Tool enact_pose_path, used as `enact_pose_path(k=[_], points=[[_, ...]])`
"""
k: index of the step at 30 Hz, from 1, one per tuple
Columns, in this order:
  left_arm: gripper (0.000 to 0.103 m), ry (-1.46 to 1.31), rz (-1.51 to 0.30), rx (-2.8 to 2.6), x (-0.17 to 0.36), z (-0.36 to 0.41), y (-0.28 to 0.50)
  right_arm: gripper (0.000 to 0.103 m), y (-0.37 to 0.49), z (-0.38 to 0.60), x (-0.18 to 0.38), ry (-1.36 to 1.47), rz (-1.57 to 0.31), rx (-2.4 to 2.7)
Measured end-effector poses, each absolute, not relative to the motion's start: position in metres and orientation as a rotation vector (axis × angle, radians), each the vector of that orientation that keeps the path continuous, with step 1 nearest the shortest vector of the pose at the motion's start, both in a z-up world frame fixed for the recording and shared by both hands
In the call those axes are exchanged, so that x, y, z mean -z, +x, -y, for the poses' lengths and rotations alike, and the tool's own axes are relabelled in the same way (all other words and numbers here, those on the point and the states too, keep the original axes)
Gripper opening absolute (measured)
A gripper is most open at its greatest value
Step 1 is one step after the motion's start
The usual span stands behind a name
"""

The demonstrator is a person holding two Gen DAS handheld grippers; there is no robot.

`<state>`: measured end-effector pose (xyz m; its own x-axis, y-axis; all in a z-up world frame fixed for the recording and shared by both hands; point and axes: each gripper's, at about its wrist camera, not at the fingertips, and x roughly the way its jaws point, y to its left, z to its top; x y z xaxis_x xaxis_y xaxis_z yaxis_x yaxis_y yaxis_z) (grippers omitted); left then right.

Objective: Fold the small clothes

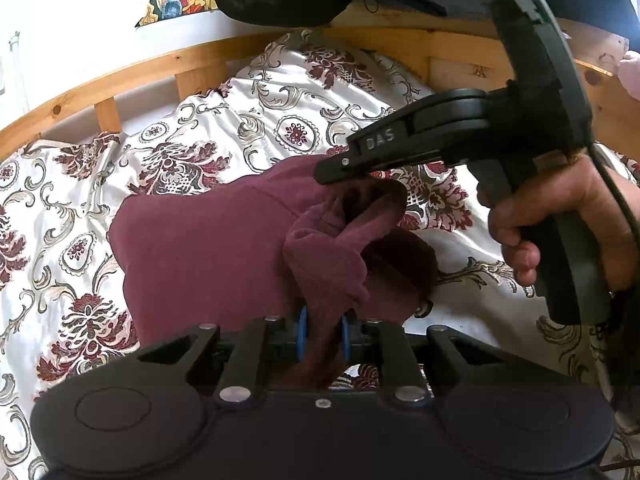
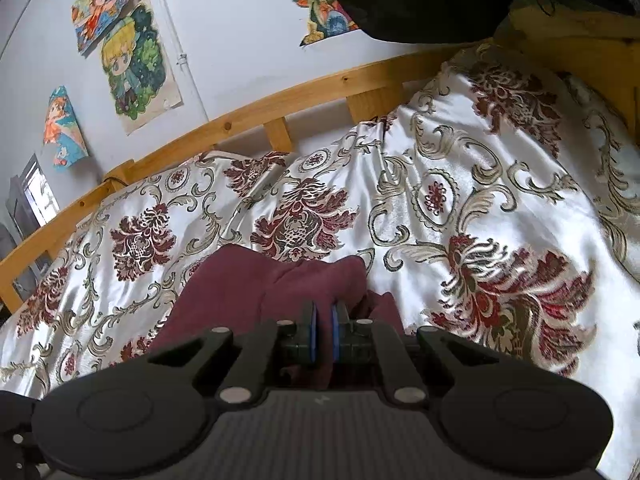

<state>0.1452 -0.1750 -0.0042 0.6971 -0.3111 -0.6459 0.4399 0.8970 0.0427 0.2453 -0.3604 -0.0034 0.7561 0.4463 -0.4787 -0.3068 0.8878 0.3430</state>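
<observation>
Both the left gripper (image 1: 323, 334) and right gripper (image 2: 323, 338) pinch the maroon garment (image 1: 200, 248) above the bedspread (image 1: 60, 208), apparently lifting edges to fold it.

Bed with a shiny floral cover and one maroon piece of clothing on it

So the bed (image 2: 248, 92) has a light pine frame with a slatted rail along the wall side, and it's covered by a white satin bedspread (image 1: 192, 132) with dark red flowers and beige scrolls, pretty wrinkled. Lying on the spread is a small maroon garment (image 1: 200, 240), flat on its left part, bunched and lifted at its right edge.
</observation>
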Motion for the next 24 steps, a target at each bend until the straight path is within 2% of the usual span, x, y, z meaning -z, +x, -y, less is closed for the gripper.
enact_pose_path(k=[10,19,22,24], points=[[0.018,0.132,-0.677,0.420,0.007,0.170,0.145,0.009,0.243,0.368,0.010,0.254,-0.604,-0.393],[0.018,0.183,-0.670,0.440,0.010,0.177,0.140,0.007,0.234,0.367,0.010,0.180,-0.647,-0.363],[0.021,0.187,-0.675,0.440,0.011,0.178,0.139,0.007,0.237,0.368,0.015,0.184,-0.653,-0.358],[0.028,0.177,-0.677,0.442,0.009,0.176,0.138,0.007,0.238,0.369,0.018,0.191,-0.655,-0.358]])
